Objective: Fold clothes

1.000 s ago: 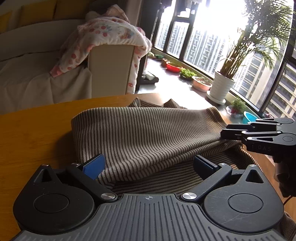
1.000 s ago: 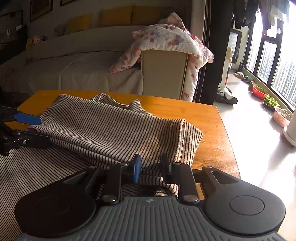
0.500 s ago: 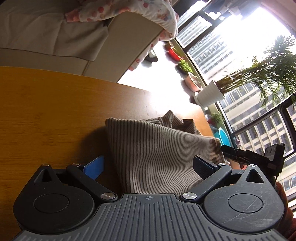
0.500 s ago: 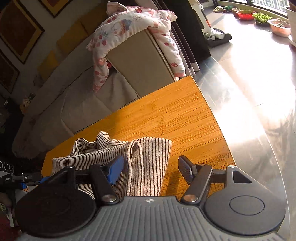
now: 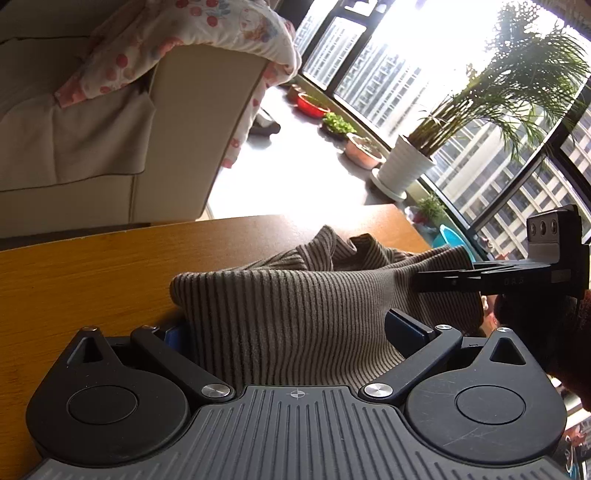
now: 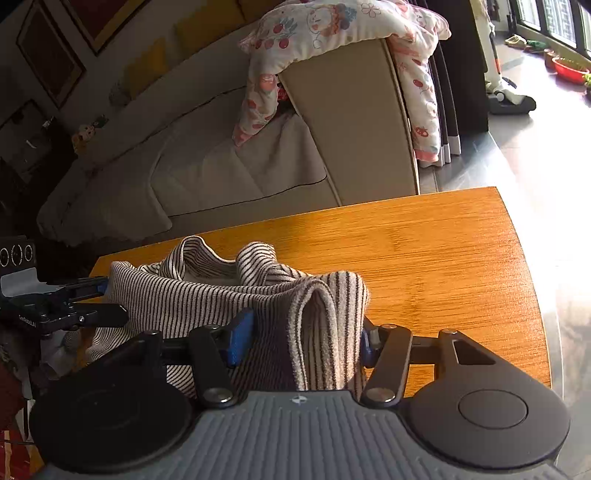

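My right claw [image 6: 301, 341] is closing around a thick fold of the striped sweater [image 6: 221, 299]; both blue pads touch the cloth. My left claw [image 5: 291, 332] stands wide, released, the sweater's other end lying loose between its fingers. The bundle sits near the table's [image 6: 424, 251] near edge, with bare wood stretching right to the rounded corner. Beyond stand a beige sofa [image 6: 258, 166] draped with a flowered blanket [image 6: 332, 26], and potted plants [image 5: 402, 166] by the windows.

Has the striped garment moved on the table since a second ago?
Yes. The striped garment has bunched up, retreating from the table's right edge.
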The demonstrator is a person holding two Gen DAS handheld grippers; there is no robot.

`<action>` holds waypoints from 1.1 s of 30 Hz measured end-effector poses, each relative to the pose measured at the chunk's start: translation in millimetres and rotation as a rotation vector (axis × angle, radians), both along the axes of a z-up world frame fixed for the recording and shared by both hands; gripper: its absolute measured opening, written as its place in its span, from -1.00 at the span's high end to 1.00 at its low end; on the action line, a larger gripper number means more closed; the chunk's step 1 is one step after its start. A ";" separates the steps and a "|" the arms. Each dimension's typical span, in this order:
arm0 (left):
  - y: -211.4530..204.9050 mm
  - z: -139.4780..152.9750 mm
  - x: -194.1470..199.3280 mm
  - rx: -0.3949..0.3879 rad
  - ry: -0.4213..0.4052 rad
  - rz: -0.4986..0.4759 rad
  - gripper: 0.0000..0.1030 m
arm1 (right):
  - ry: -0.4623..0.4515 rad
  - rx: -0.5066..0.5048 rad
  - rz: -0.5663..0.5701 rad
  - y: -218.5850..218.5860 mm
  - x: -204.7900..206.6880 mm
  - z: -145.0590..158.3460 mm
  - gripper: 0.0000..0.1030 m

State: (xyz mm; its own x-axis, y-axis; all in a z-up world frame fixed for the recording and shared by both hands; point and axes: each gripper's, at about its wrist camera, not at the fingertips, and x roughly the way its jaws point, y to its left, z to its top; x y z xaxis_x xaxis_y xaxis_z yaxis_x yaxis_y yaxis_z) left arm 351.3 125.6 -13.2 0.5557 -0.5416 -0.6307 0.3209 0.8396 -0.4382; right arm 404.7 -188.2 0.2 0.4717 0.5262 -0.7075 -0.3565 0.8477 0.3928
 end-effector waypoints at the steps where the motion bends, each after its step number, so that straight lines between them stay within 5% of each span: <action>1: 1.0 0.0 2.4 0.003 -0.009 0.007 -0.88 | -0.005 -0.006 0.001 1.3 5.2 -0.2 0.18; 2: 2.5 0.1 5.4 0.005 -0.013 0.019 -0.79 | -0.010 -0.013 0.001 2.6 10.3 -0.4 0.27; 4: 5.0 0.9 9.4 0.012 -0.016 0.039 -0.25 | -0.026 -0.030 0.006 5.8 17.3 -0.8 0.33; 12: 5.6 23.2 -7.5 0.080 -0.086 0.043 0.39 | -0.168 -0.115 0.059 16.4 -12.2 33.0 0.43; 22: 4.3 94.8 -128.9 0.168 -0.228 -0.014 0.42 | -0.471 -0.251 0.220 21.0 -164.8 110.1 0.44; 27: 4.7 84.6 -192.3 0.215 -0.189 -0.030 0.42 | -0.494 -0.382 0.288 29.6 -237.7 92.2 0.44; 31: 7.9 68.4 -230.2 0.233 -0.137 -0.021 0.38 | -0.618 -0.686 0.413 50.9 -300.3 54.2 0.44; 33: 12.0 61.3 -247.3 0.217 -0.112 -0.013 0.37 | -0.634 -0.760 0.454 55.1 -321.3 39.4 0.44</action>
